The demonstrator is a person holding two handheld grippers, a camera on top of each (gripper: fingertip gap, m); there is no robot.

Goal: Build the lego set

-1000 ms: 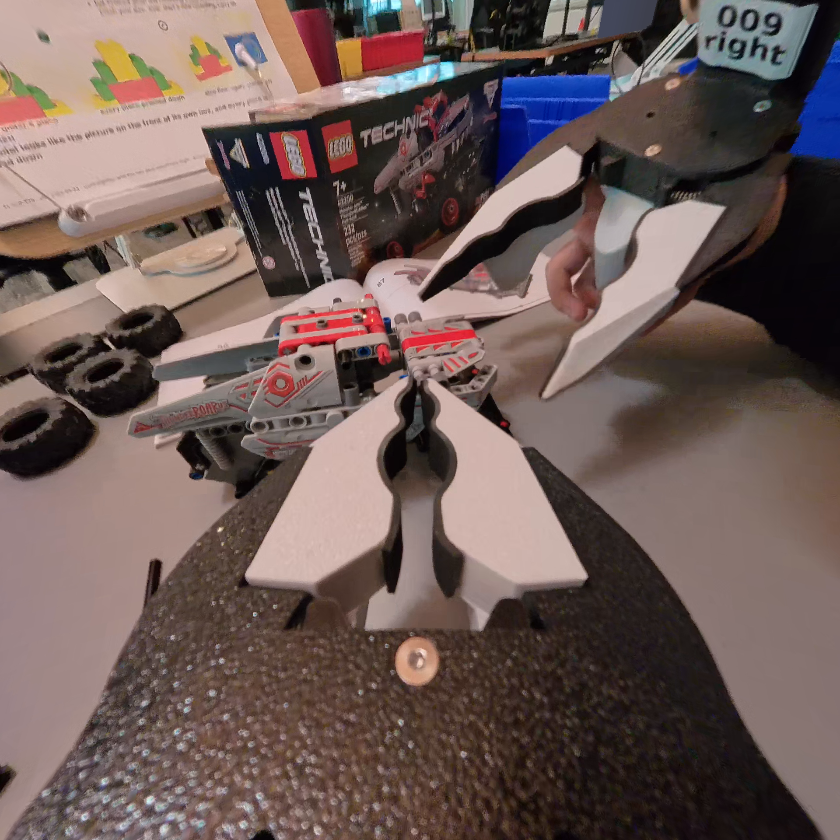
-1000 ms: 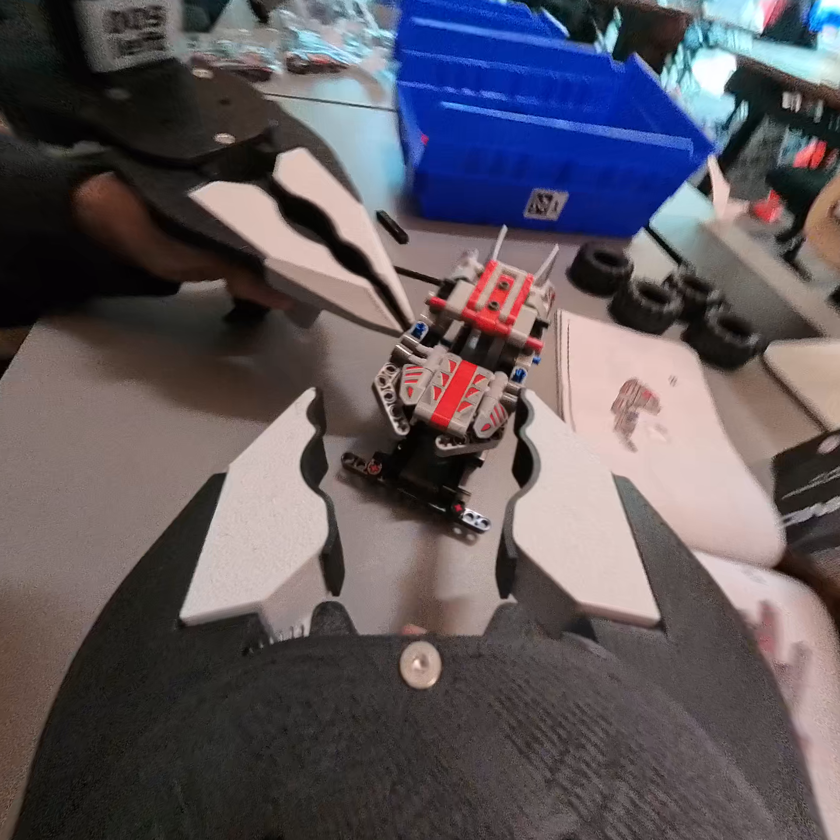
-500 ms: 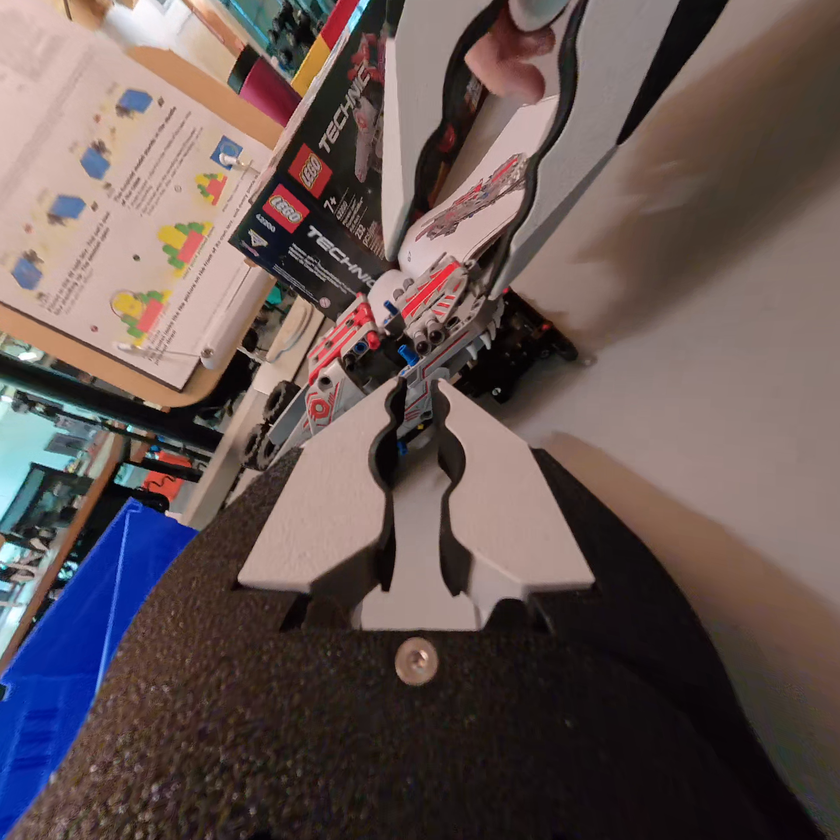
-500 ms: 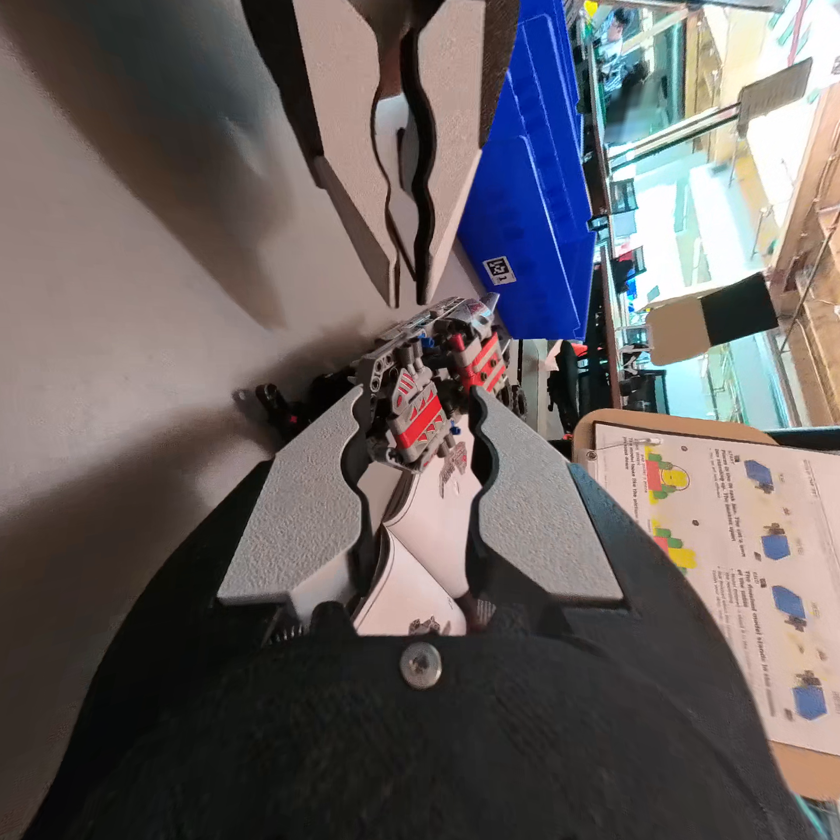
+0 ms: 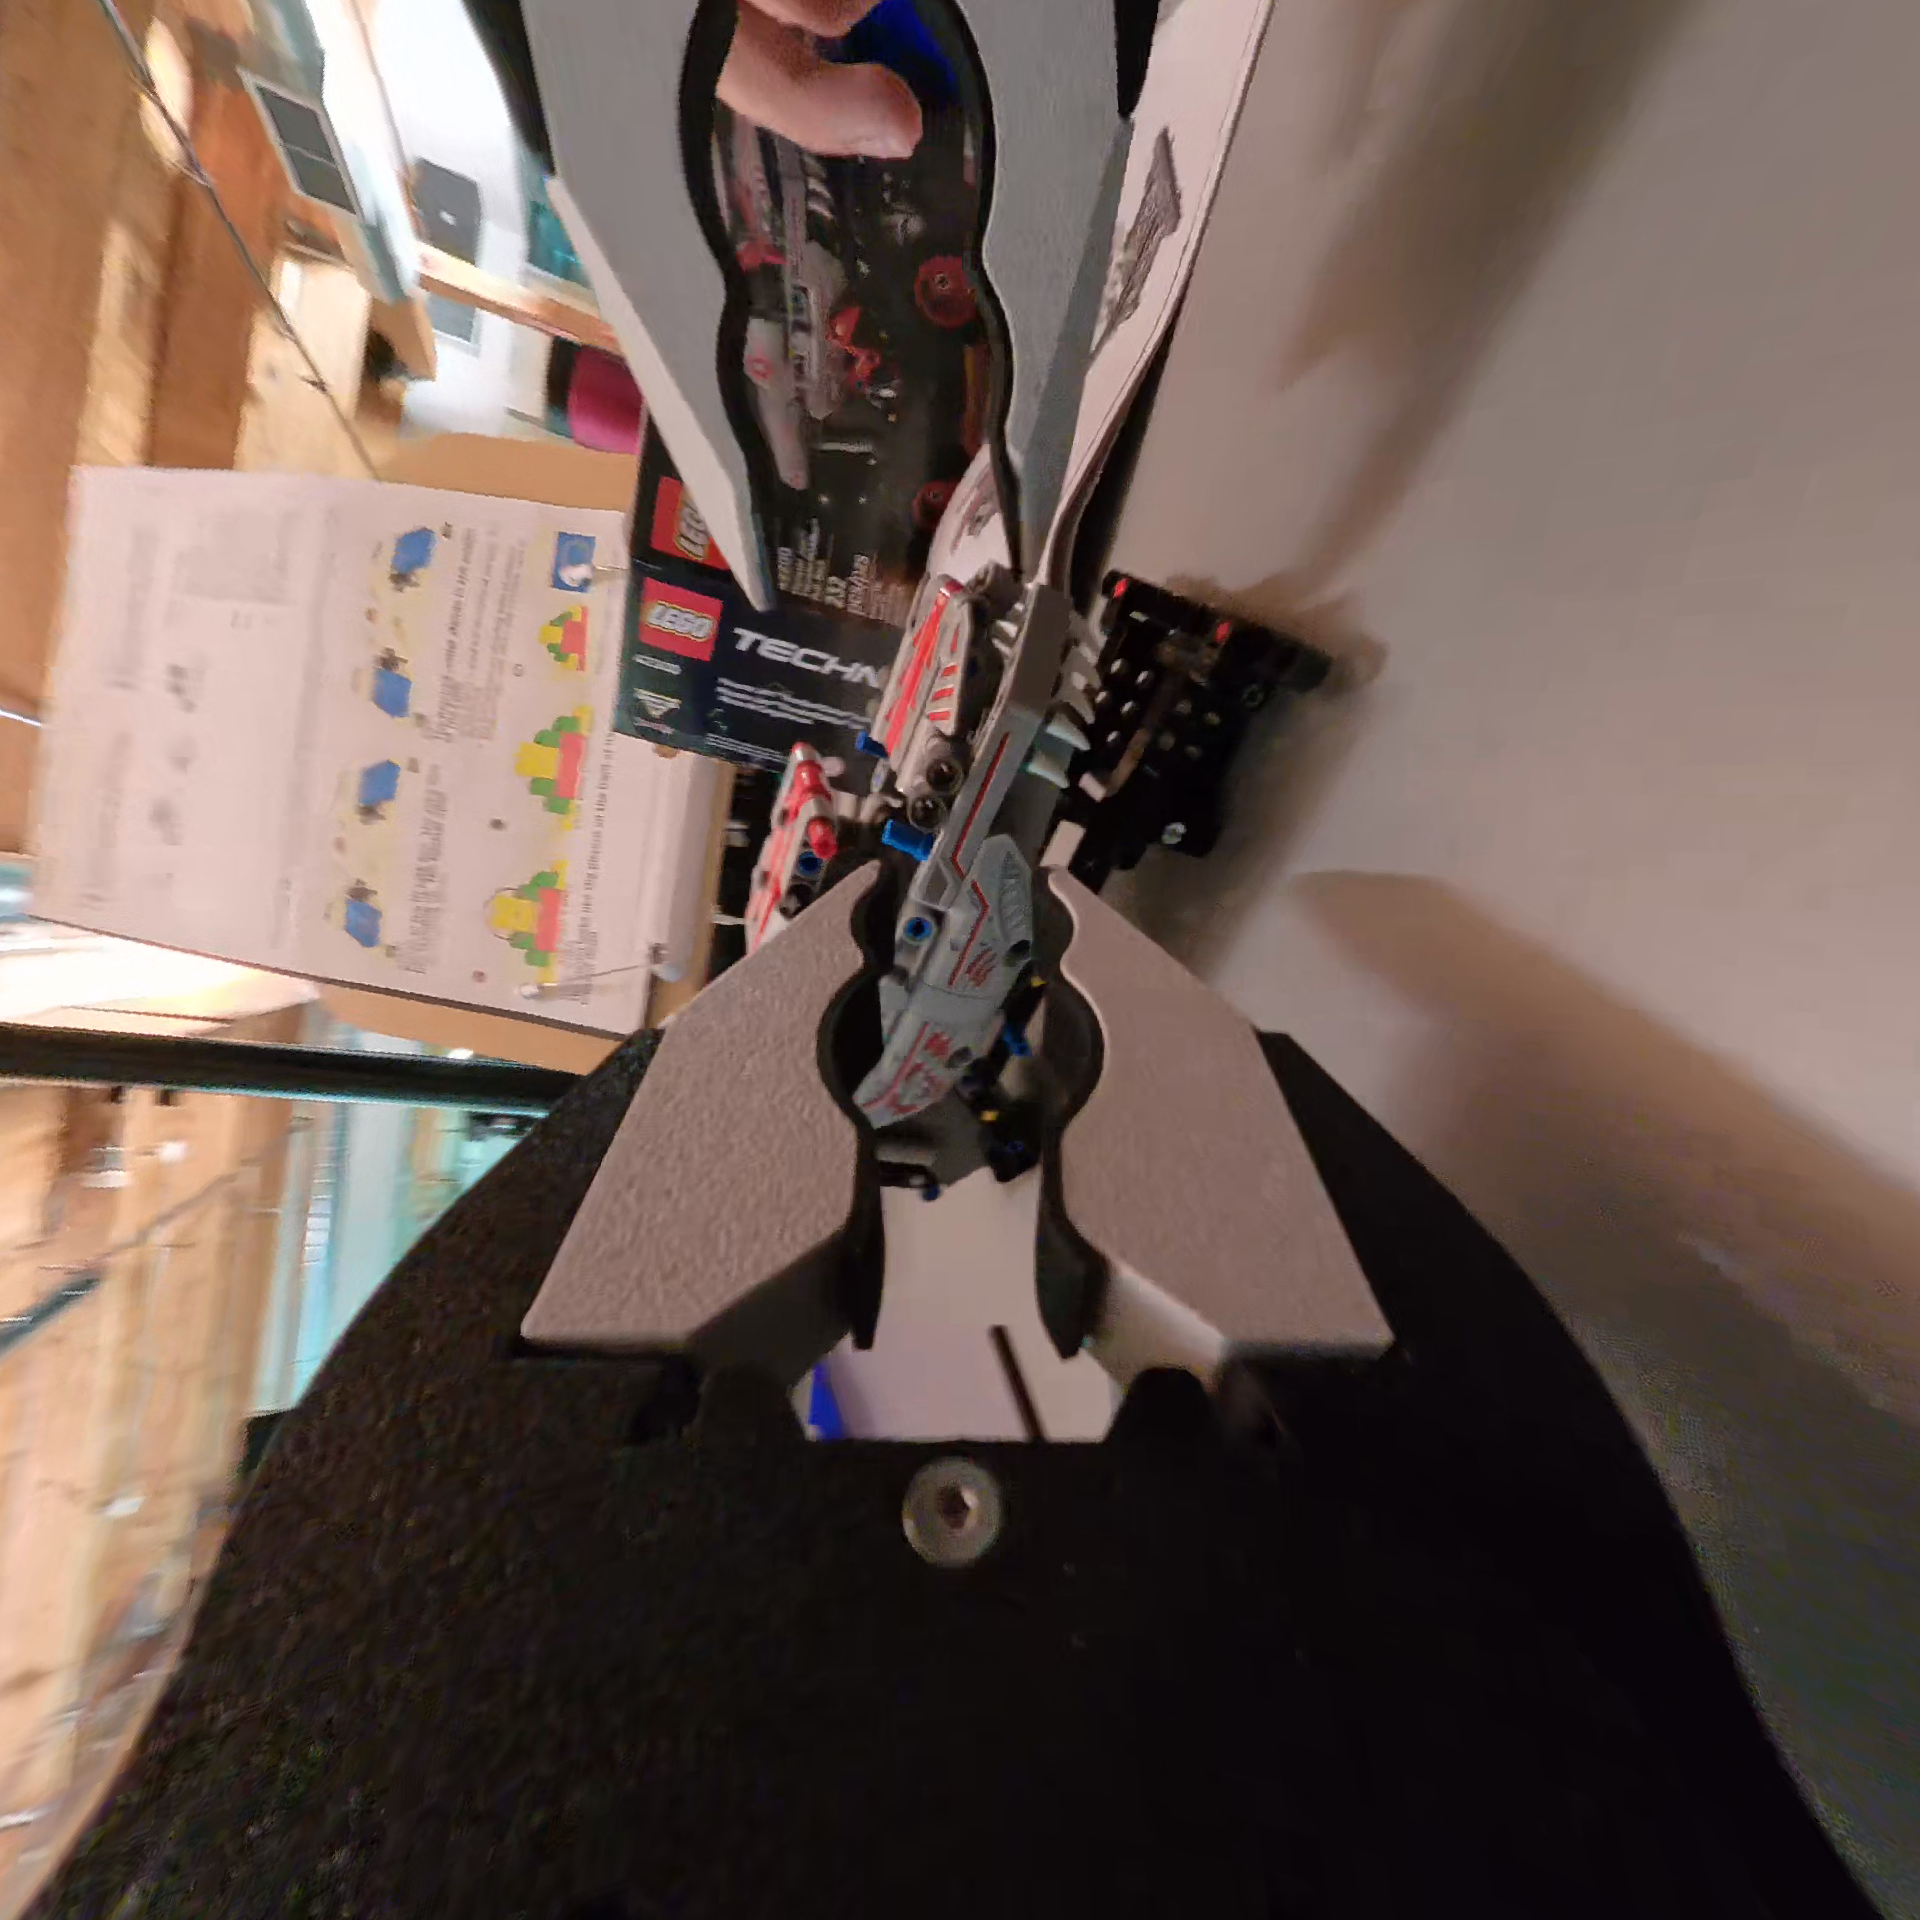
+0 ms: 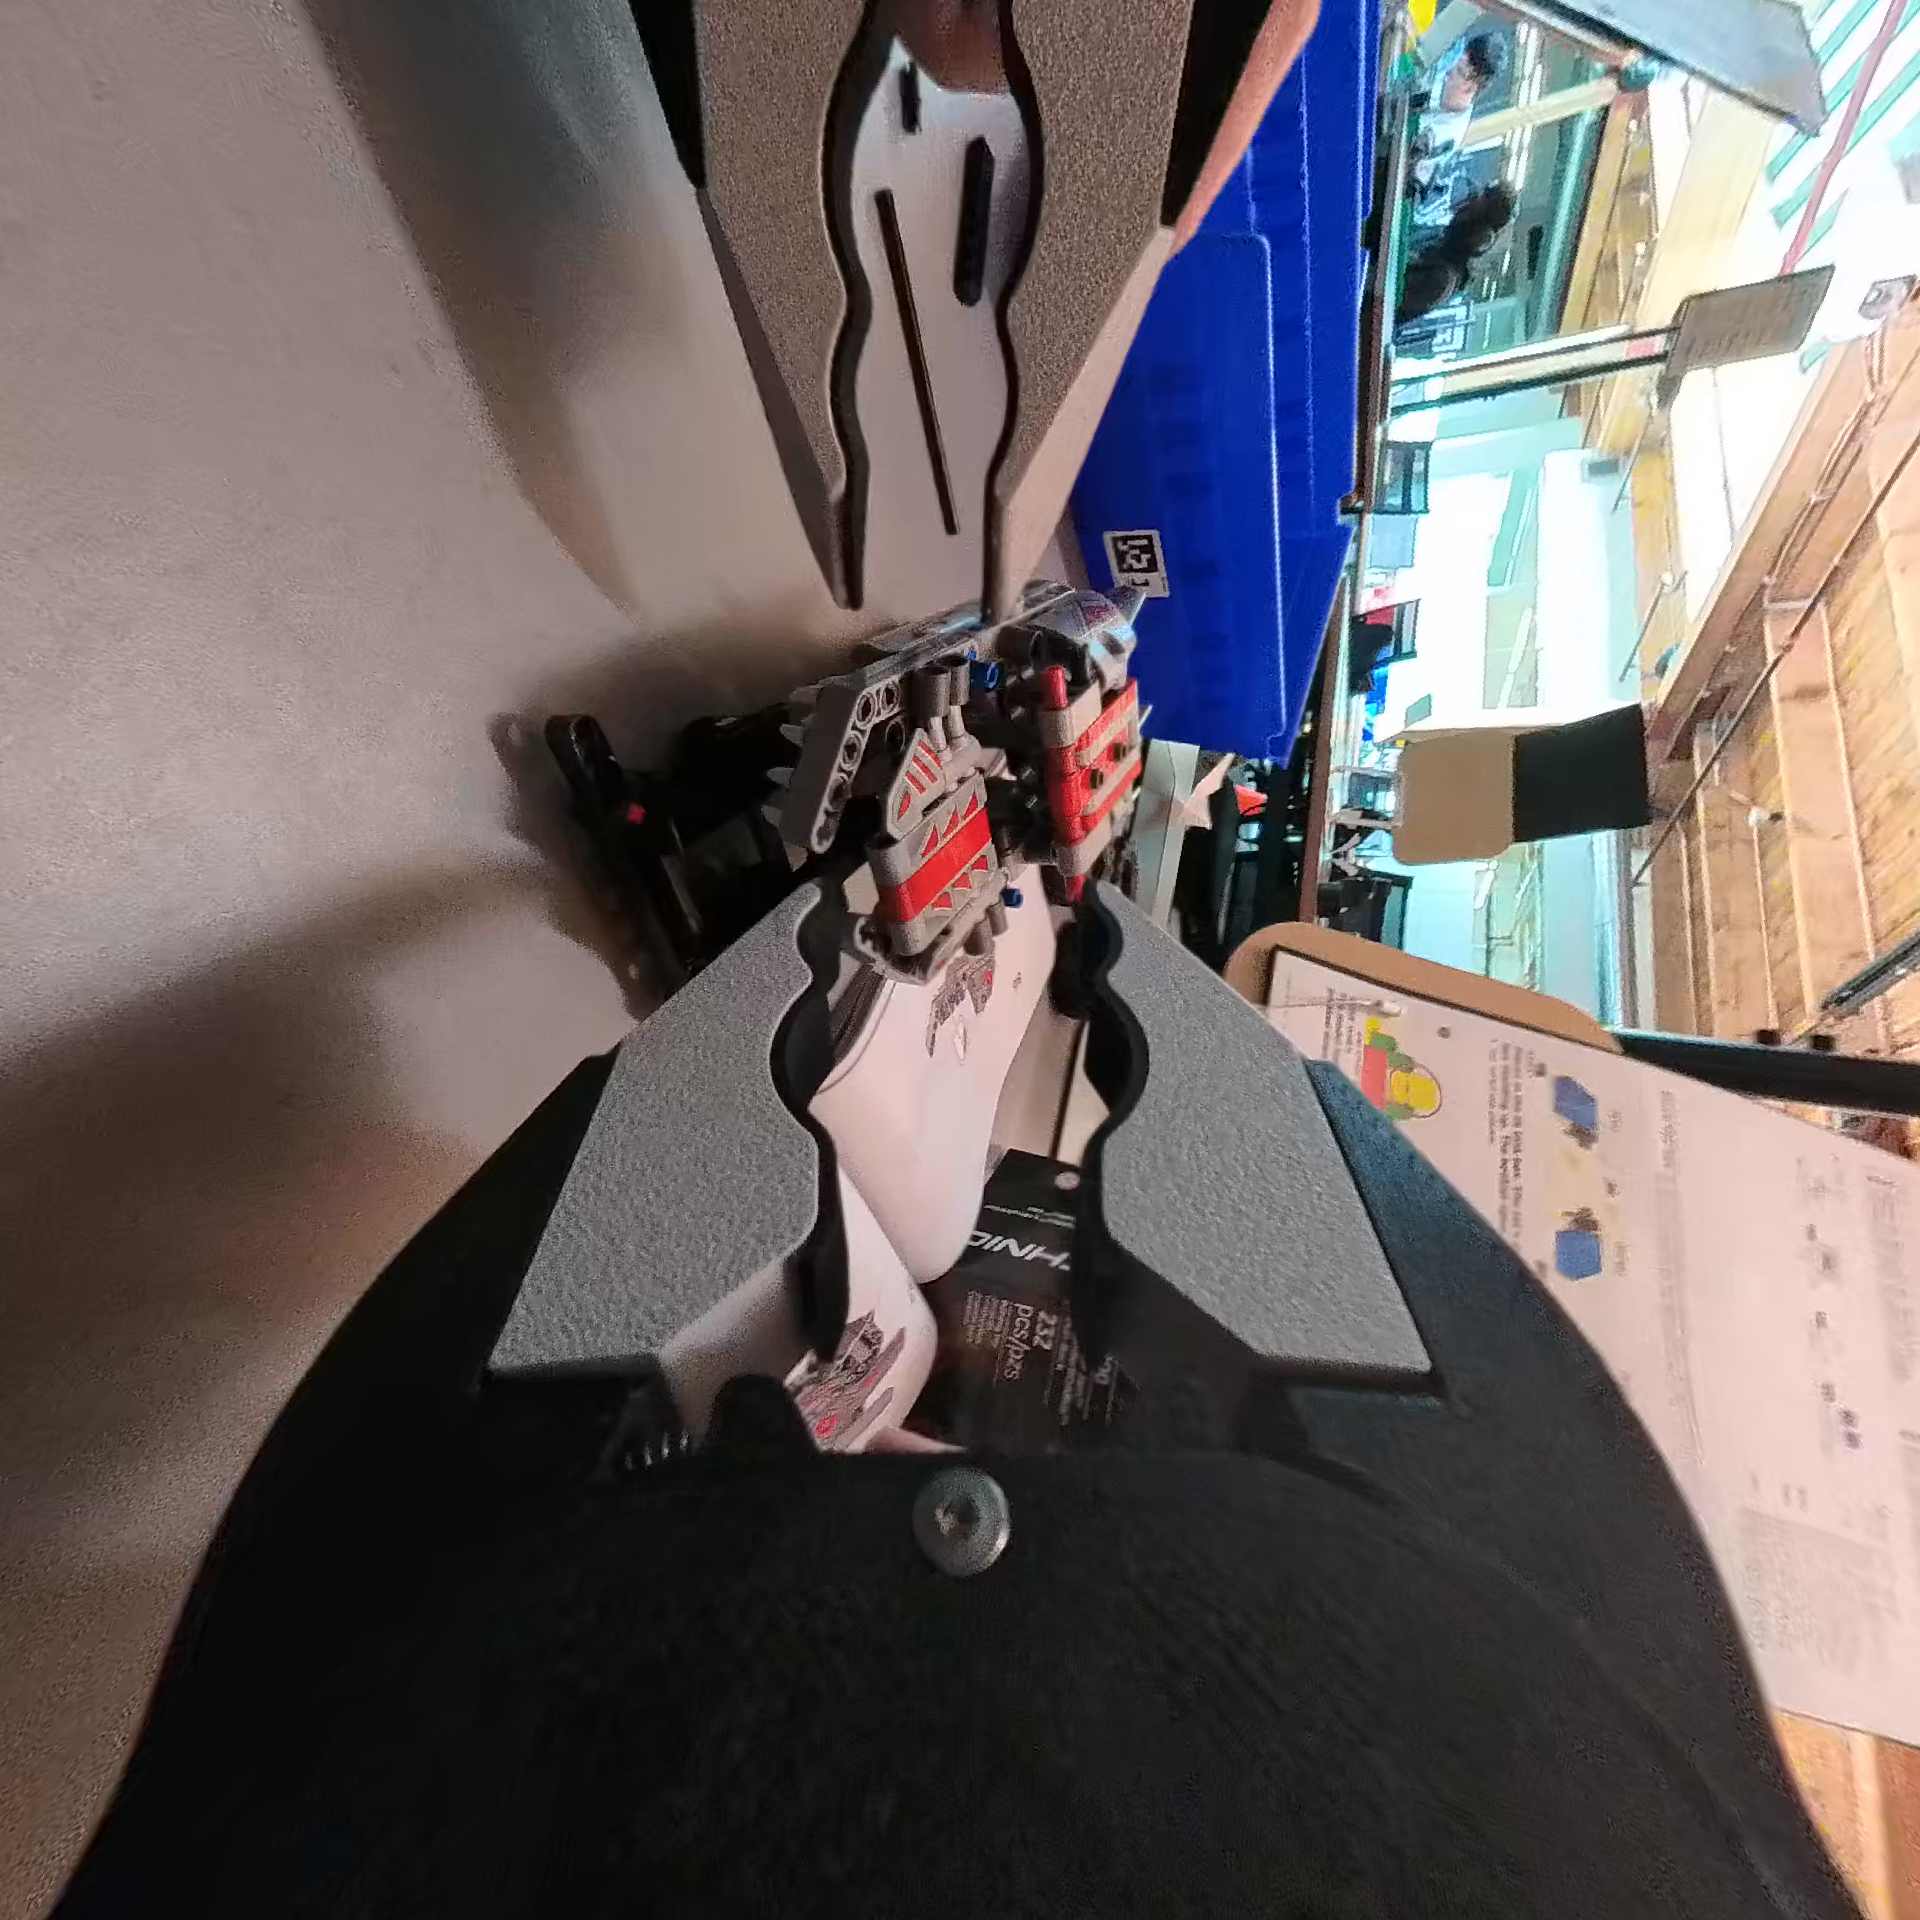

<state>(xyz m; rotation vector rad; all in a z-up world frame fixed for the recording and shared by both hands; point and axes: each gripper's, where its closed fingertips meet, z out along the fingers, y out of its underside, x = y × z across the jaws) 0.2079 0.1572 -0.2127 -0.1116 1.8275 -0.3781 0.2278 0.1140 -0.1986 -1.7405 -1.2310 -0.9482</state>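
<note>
Model (image 5: 961, 831) sits between both grippers over the table (image 5: 1558, 520), L gripper (image 5: 961, 914) clamped on its grey side panel and R gripper (image 6: 951, 925) closed on the red/grey hood end (two-end hold prob. steadies it for flipping), w/ wheels not yet fitted.

The black box (image 5: 727, 665) carries a brand logo, lettering and numbers. The white sheet (image 5: 312, 727) on the board bears printed lines beside coloured brick pictures. A small code tag (image 6: 1135, 556) sits on the blue bin (image 6: 1226, 416).
</note>
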